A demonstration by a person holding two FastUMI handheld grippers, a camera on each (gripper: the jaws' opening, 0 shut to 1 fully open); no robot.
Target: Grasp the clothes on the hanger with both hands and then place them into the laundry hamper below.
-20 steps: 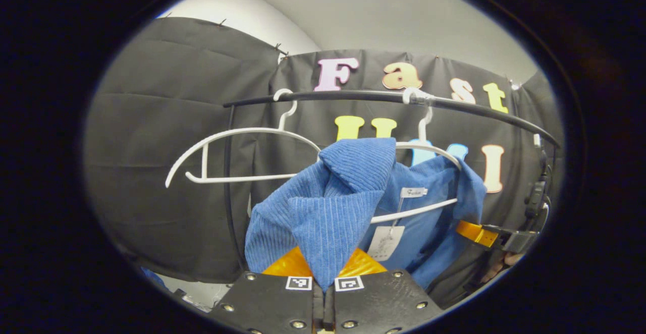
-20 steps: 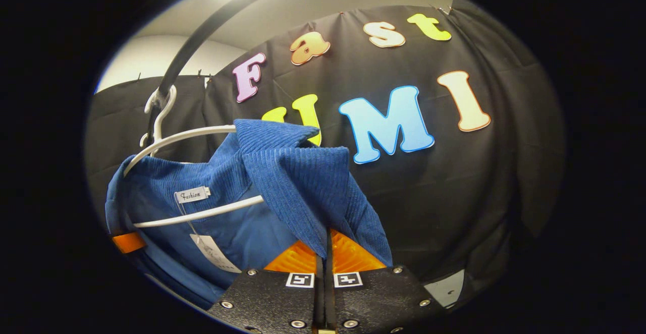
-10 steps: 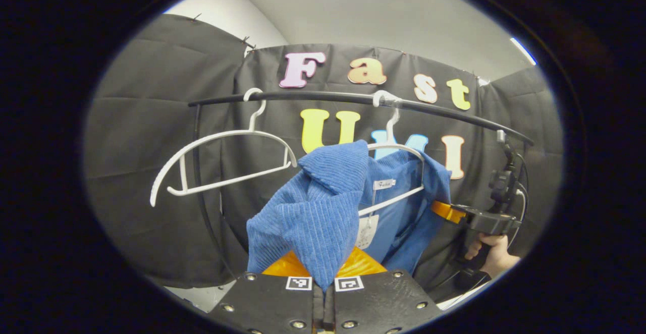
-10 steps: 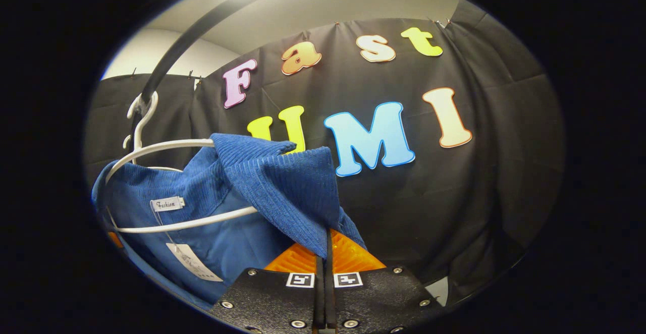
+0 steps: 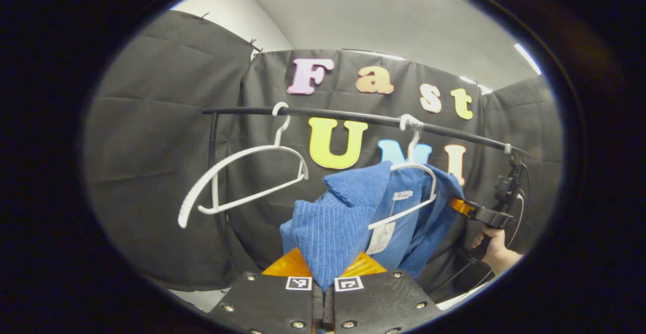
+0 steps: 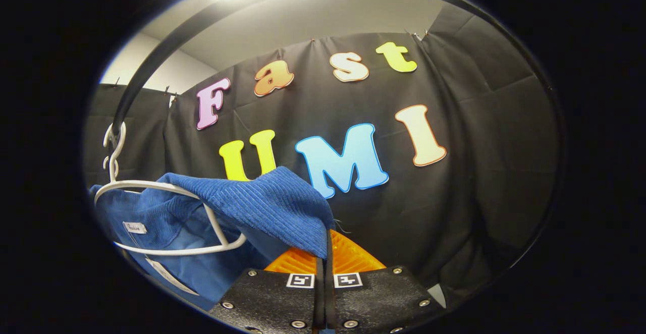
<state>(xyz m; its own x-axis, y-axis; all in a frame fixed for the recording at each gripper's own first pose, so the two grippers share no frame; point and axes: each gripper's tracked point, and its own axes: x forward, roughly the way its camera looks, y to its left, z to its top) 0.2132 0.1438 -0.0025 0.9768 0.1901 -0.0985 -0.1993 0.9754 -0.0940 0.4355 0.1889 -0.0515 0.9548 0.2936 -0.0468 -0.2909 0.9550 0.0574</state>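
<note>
Both grasps are made. The left gripper (image 5: 323, 278) has its 2 fingers pressed together on a fold of the blue corduroy garment (image 5: 333, 223), which rises straight ahead of it. In the right gripper view, the right gripper (image 6: 323, 261) likewise pinches the other shoulder of the garment, the cloth draping up and to its left.

The garment is not yet free. It is bunched partway off its white hanger (image 5: 414, 182), whose lower bar crosses in front of the lining, and the hanger's hook is on the black rail (image 5: 353, 117). A second, bare hanger (image 5: 242, 177) hangs on the rail up and to the left of the left gripper.

What is left, by my judgement: drawing the cloth clear of the hanger, then lowering it into the hamper.
</note>
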